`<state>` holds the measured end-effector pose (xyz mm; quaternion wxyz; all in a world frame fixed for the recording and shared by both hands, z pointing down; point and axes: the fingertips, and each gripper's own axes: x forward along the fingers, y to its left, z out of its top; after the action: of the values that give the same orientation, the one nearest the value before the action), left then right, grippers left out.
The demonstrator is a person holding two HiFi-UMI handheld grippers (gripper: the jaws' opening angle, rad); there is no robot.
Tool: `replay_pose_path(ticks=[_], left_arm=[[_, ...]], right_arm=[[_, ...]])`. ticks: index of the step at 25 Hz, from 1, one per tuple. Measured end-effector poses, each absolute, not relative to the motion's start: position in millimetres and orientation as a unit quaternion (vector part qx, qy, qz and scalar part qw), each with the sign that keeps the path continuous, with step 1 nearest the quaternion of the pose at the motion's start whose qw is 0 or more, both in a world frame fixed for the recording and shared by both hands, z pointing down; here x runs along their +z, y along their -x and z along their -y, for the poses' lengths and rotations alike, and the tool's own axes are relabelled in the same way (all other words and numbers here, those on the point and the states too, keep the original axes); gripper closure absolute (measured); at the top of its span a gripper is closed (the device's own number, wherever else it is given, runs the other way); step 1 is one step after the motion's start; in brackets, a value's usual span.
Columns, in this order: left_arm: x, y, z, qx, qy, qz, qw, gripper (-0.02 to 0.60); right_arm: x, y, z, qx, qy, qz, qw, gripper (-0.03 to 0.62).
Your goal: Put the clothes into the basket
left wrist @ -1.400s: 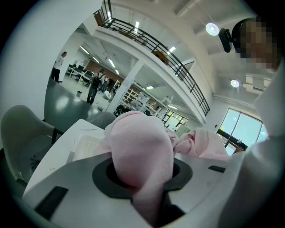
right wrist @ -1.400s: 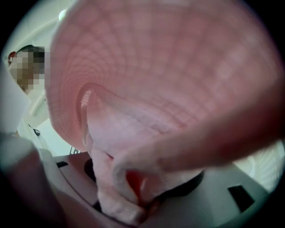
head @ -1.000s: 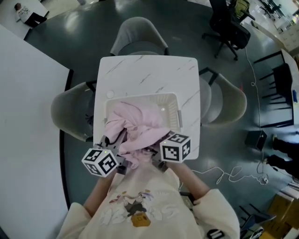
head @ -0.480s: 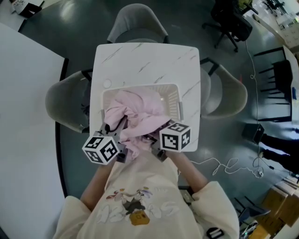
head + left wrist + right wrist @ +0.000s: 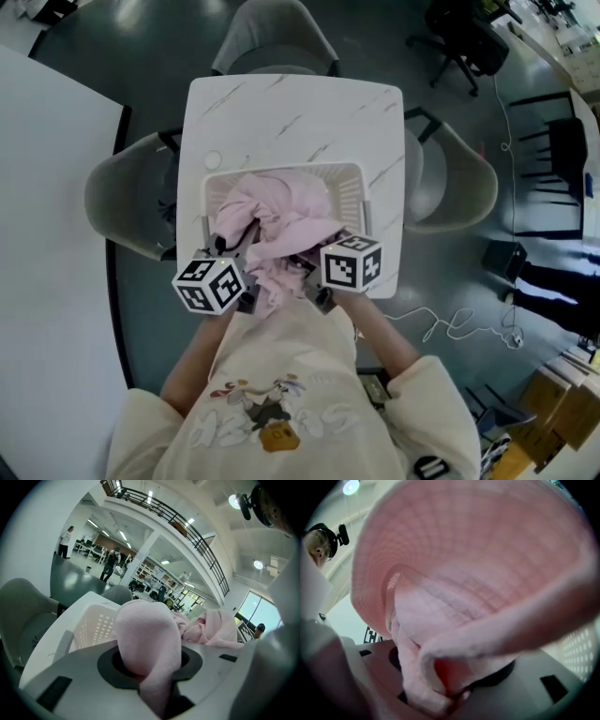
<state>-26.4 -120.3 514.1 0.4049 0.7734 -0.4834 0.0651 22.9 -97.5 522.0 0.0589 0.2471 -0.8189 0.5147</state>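
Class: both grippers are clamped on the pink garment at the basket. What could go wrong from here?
1. Part of the pink garment hangs over the near rim of the white basket; released now, it may slide out.
2. Cloth is bunched deep in the left gripper and right gripper, so it might snag as they open.

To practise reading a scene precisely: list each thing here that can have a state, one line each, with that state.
pink garment: bunched, mostly inside the basket, near end held by both grippers.
basket: upright on the table, holding the garment.
left gripper: fingers shut on the pink garment.
right gripper: fingers shut on the pink garment.
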Motion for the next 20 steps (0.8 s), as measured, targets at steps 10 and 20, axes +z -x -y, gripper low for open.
replay_pose_path(ticks=[10,20], left_arm=[[544,27,137,0.086,-0.763,0.485,0.418,0.439],[574,28,146,0.115,-0.749,0.482,0.440,0.442]], right_arm=[[551,-25,114,0.525,-0.273,0.803,0.078,0.326],[578,-25,122,0.539,-0.292,0.785,0.089,0.324]])
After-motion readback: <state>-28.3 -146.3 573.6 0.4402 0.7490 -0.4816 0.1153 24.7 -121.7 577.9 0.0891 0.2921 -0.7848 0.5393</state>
